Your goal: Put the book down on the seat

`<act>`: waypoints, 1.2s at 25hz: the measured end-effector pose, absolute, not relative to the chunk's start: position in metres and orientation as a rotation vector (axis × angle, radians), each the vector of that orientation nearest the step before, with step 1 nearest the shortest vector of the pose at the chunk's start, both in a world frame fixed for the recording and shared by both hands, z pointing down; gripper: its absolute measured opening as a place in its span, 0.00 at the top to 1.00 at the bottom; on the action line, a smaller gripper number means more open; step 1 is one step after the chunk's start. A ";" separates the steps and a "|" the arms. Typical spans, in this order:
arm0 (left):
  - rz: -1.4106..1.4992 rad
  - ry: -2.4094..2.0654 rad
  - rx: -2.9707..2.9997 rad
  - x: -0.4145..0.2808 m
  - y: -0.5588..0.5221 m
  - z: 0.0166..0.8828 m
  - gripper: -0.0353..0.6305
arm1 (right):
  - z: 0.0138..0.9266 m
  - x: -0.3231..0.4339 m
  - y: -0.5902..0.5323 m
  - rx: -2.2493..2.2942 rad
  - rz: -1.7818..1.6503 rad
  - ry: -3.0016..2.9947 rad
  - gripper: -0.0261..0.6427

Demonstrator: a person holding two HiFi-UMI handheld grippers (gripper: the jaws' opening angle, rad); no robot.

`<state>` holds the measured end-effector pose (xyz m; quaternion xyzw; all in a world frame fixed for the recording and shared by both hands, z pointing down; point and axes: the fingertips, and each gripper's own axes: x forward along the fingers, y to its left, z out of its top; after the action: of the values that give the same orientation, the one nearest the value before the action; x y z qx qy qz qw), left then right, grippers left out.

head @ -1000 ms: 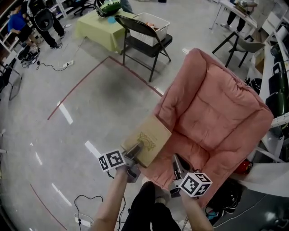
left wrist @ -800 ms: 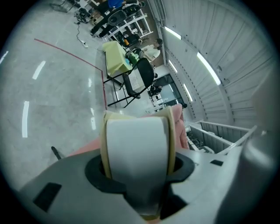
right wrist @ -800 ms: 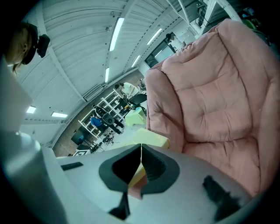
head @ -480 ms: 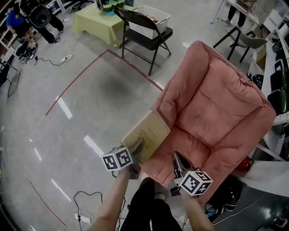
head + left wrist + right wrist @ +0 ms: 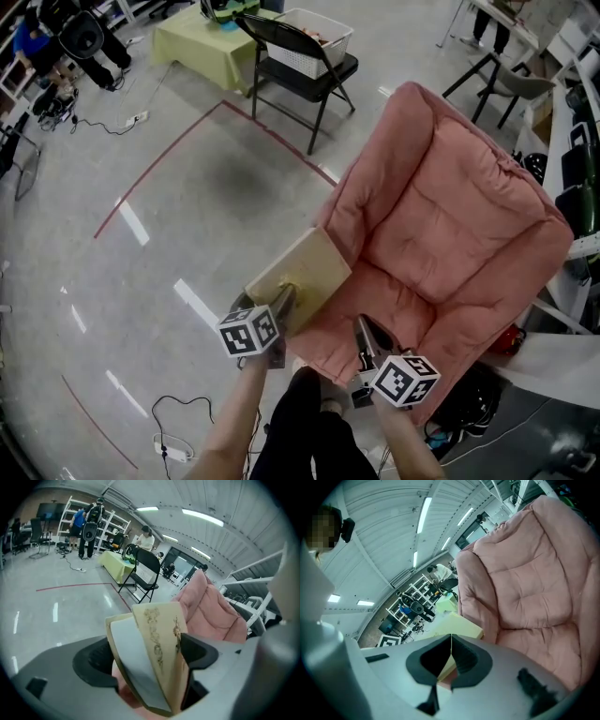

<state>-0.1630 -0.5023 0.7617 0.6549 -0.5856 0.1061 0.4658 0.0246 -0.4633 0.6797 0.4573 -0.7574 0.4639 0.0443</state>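
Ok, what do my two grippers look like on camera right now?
The left gripper and right gripper both have grey bodies and black jaws. Each carries a white cube printed with black square markers. No sleeves show on the forearms. The left gripper's jaws are opening, with the book between them.
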 end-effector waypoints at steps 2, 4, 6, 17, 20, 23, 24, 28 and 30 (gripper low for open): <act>0.283 -1.462 1.594 -0.166 -0.503 0.764 0.31 | 0.680 0.026 -0.464 1.396 1.419 -2.312 0.94; 0.302 -1.482 1.566 -0.170 -0.501 0.767 0.29 | 0.681 0.027 -0.464 1.398 1.420 -2.309 0.94; 0.342 -1.532 1.540 -0.177 -0.499 0.769 0.26 | 0.682 0.027 -0.463 1.398 1.421 -2.308 0.94; 0.371 -1.569 1.541 -0.178 -0.494 0.778 0.23 | 0.684 0.019 -0.453 1.376 1.428 -2.311 0.94; 0.366 -1.551 1.549 -0.177 -0.491 0.781 0.21 | 0.685 0.018 -0.451 1.376 1.426 -2.308 0.94; 0.330 -1.526 1.545 -0.180 -0.493 0.782 0.21 | 0.687 0.016 -0.451 1.376 1.429 -2.306 0.94; 0.323 -1.515 1.544 -0.180 -0.493 0.783 0.21 | 0.688 0.015 -0.452 1.374 1.429 -2.306 0.94; 0.338 -1.484 1.552 -0.181 -0.487 0.783 0.21 | 0.689 0.008 -0.452 1.357 1.426 -2.311 0.94; 0.334 -1.478 1.553 -0.181 -0.482 0.782 0.21 | 0.689 0.005 -0.452 1.350 1.423 -2.315 0.94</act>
<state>-0.1815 -0.4825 0.7821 0.6328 -0.6024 0.1361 0.4670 0.0055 -0.4520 0.6890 0.4442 -0.7619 0.4683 0.0534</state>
